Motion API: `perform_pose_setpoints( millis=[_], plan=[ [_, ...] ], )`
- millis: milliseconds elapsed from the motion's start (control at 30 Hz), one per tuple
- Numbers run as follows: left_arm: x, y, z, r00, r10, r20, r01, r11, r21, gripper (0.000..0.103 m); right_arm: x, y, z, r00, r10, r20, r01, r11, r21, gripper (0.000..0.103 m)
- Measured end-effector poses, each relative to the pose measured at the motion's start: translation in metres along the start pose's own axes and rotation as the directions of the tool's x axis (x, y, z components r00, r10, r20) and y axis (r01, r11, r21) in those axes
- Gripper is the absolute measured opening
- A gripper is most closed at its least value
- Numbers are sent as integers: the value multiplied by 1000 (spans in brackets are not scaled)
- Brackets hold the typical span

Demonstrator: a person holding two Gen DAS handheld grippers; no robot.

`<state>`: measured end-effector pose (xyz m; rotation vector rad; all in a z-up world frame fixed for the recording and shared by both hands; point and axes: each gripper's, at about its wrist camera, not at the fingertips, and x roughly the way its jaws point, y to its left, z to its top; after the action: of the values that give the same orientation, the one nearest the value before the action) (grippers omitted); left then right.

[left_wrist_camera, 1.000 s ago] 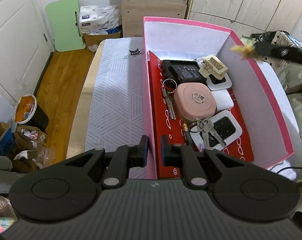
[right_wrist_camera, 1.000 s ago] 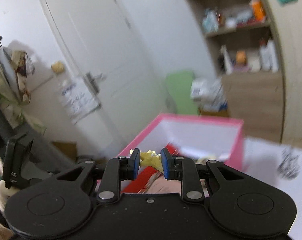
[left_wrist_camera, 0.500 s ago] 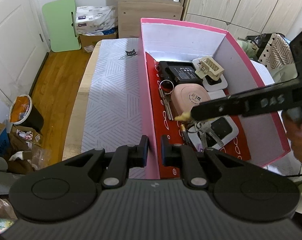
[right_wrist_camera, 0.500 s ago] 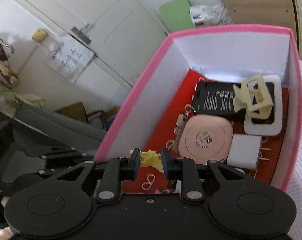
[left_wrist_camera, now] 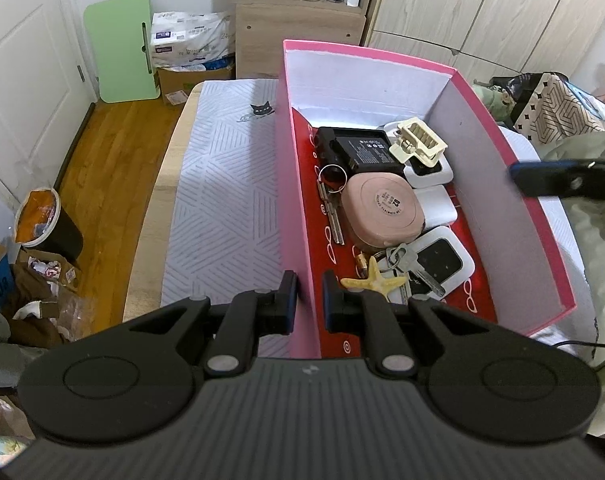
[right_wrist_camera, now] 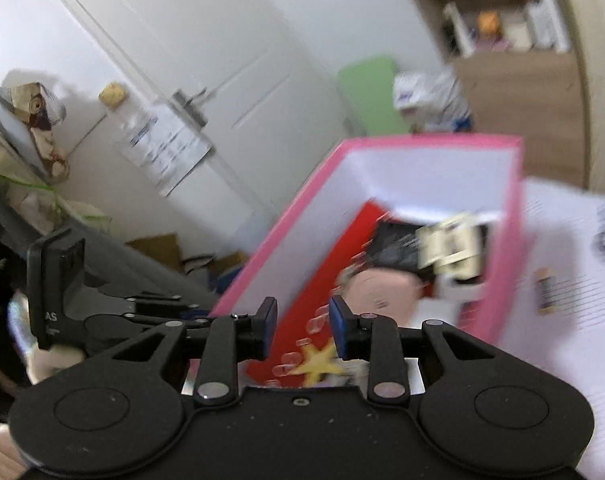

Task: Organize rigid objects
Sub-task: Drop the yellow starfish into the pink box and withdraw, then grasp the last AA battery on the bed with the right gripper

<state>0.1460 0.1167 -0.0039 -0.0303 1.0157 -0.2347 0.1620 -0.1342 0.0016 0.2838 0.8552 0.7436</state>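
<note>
Starfish (left_wrist_camera: 372, 280) lies on red floor of pink box (left_wrist_camera: 298, 184), beside keys (left_wrist_camera: 412, 266).
Right gripper (right_wrist_camera: 302, 326) jaws, just opened, empty; left gripper (left_wrist_camera: 309, 294) jaws clench the box wall.

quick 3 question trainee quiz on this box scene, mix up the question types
1. True or false: the starfish lies inside the pink box.
2. Which hand-held gripper pinches the box wall? A) left B) right C) neither
3. Fill in: the cream clip rests on a ____ charger.

Key: 1 true. 2 A; the left is shut on the near wall, while the right has just been opening, with nothing between its jaws. 3 white.
</note>
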Motion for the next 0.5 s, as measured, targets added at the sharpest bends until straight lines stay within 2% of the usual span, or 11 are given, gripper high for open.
perform_pose_setpoints(
  millis=[100,167,200,267,367,500],
  plan=[
    [-1,0,-1,1000,-1,4,1,1000,1,10,-22,-20,-6,989,-135,65,136,991,-13,36],
    [-1,0,0,1000,-2,5,2,1000,-2,10,-31,-35,-11,966,-239,102,242,970,-18,40],
    [0,1,1,1000,-3,6,3,1000,-8,10,-33,-45,-15,948,-296,120,299,954,-15,47],
    [0,0,2,1000,-1,11,1,1000,-10,10,-31,-61,-19,917,-370,147,374,928,6,51],
    [0,-1,2,1000,4,13,-4,1000,-3,10,-20,-84,-26,888,-434,154,439,898,-2,51],
    [-1,-2,2,1000,8,12,-8,1000,7,10,-1,-95,-27,884,-431,182,450,890,-74,50]
  ],
)
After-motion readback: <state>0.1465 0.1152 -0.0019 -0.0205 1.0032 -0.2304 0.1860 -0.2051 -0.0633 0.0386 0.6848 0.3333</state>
